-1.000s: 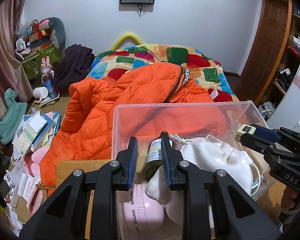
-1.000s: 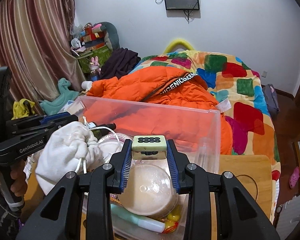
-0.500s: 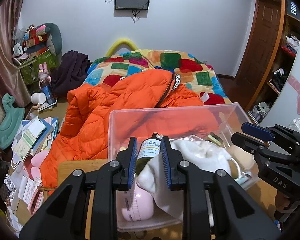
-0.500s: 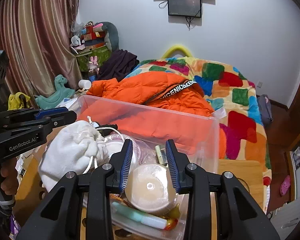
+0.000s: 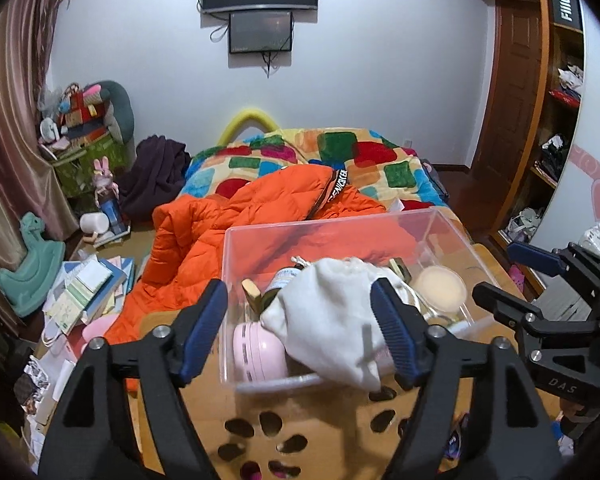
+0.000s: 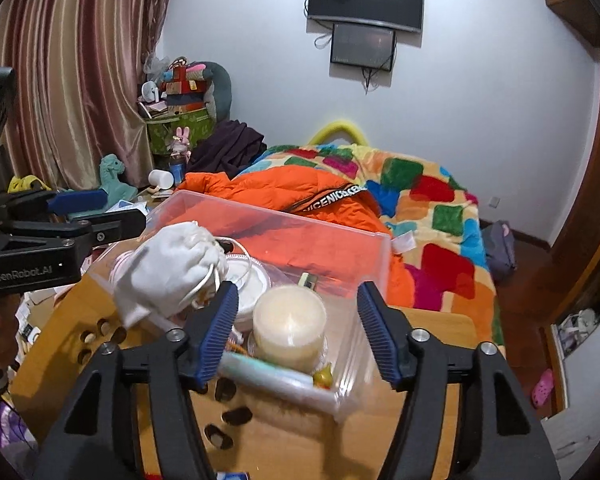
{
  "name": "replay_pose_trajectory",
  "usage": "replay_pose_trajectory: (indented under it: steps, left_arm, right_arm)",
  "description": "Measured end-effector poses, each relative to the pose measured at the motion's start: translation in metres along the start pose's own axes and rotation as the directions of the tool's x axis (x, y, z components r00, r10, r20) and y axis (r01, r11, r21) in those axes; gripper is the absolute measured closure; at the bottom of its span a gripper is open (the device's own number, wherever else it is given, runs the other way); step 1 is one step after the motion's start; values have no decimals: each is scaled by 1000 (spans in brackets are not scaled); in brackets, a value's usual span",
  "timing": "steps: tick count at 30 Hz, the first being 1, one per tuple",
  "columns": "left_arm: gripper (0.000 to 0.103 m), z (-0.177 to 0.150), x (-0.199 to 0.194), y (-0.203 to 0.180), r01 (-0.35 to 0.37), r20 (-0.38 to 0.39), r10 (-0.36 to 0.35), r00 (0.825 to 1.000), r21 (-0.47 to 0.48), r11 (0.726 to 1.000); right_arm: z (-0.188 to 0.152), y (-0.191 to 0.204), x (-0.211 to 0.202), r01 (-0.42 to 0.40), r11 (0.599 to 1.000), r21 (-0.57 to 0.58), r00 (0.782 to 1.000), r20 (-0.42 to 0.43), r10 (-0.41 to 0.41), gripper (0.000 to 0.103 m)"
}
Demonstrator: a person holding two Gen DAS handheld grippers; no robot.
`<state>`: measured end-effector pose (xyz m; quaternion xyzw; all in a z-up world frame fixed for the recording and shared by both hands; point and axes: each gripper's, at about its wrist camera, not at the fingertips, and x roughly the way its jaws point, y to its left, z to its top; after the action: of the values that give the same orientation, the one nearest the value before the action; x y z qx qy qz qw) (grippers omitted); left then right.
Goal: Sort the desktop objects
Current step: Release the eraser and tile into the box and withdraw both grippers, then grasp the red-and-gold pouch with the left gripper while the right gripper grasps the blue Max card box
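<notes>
Tools come first: the left tool [image 5: 300, 330] and right tool [image 6: 294, 334] both hang with jaws opening, nothing between them. Below lies the wooden surface [image 6: 432, 334] with the clear bin [image 5: 440, 220] on it, holding a white pouch [image 5: 332, 320], a pink case [image 5: 258, 354], a dark bottle [image 5: 280, 284] and a cream jar [image 6: 290, 324]. Dropping things into the bin looks finished; the next move probably calls for finding another loose item. Only the right view shows the tube [image 6: 268, 372] at the bin's front; only the left shows the case. Beyond, an orange jacket [image 5: 236, 220] sprawls across the bed.

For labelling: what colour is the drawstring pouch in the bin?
White pouch; right wrist view.
</notes>
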<state>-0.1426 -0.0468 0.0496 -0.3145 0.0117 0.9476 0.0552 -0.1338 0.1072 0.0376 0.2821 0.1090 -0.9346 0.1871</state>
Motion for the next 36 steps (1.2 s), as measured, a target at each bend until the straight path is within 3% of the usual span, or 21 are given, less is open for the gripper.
replay_pose_trajectory:
  steps: [7, 21, 36]
  left_arm:
    - [14, -29, -23, -12, 19, -4, -19, 1000, 28, 999]
    - [14, -110, -28, -32, 77, -154, -77, 985, -5, 997]
    - [14, -154, -36, -70, 150, -244, -139, 960, 25, 988]
  right_arm:
    - [-21, 0, -27, 5, 1000, -4, 1000, 10, -5, 44]
    - [-73, -16, -53, -10, 996, 88, 999, -52, 14, 42]
    - [-114, -14, -46, -28, 991, 129, 988, -148, 47, 42]
